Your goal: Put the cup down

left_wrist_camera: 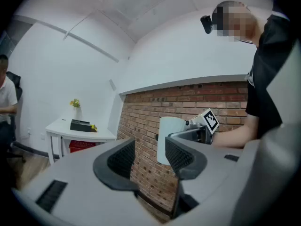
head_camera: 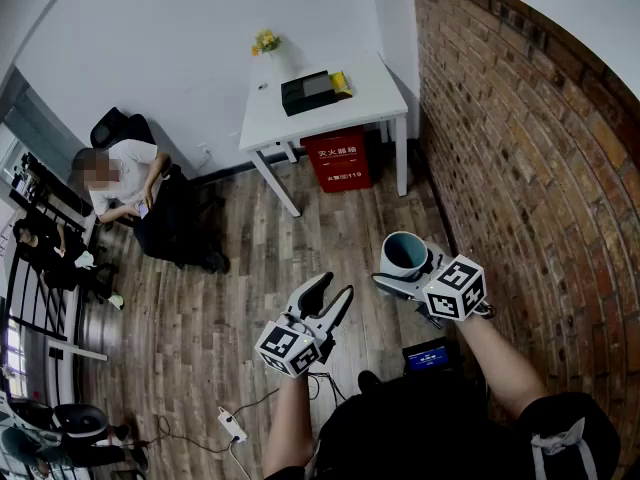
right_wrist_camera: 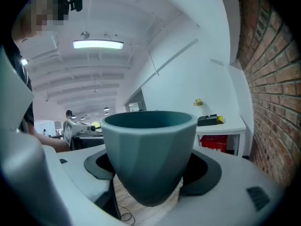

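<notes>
A teal faceted cup [right_wrist_camera: 149, 157] sits upright between the jaws of my right gripper [right_wrist_camera: 150, 166], which is shut on its sides. In the head view the cup [head_camera: 405, 253] hangs high above the wooden floor, near the brick wall, held by the right gripper [head_camera: 412, 273]. My left gripper [head_camera: 325, 303] is open and holds nothing, lower and to the left of the cup. From the left gripper view the cup [left_wrist_camera: 168, 138] shows pale beyond the open left gripper [left_wrist_camera: 149, 157].
A white table [head_camera: 370, 93] stands at the far wall with a black box [head_camera: 308, 91] and yellow flowers [head_camera: 265, 41]; a red box [head_camera: 337, 158] is under it. A seated person [head_camera: 135, 193] is at the left. A power strip [head_camera: 232, 426] lies on the floor. A brick wall [head_camera: 540, 168] runs along the right.
</notes>
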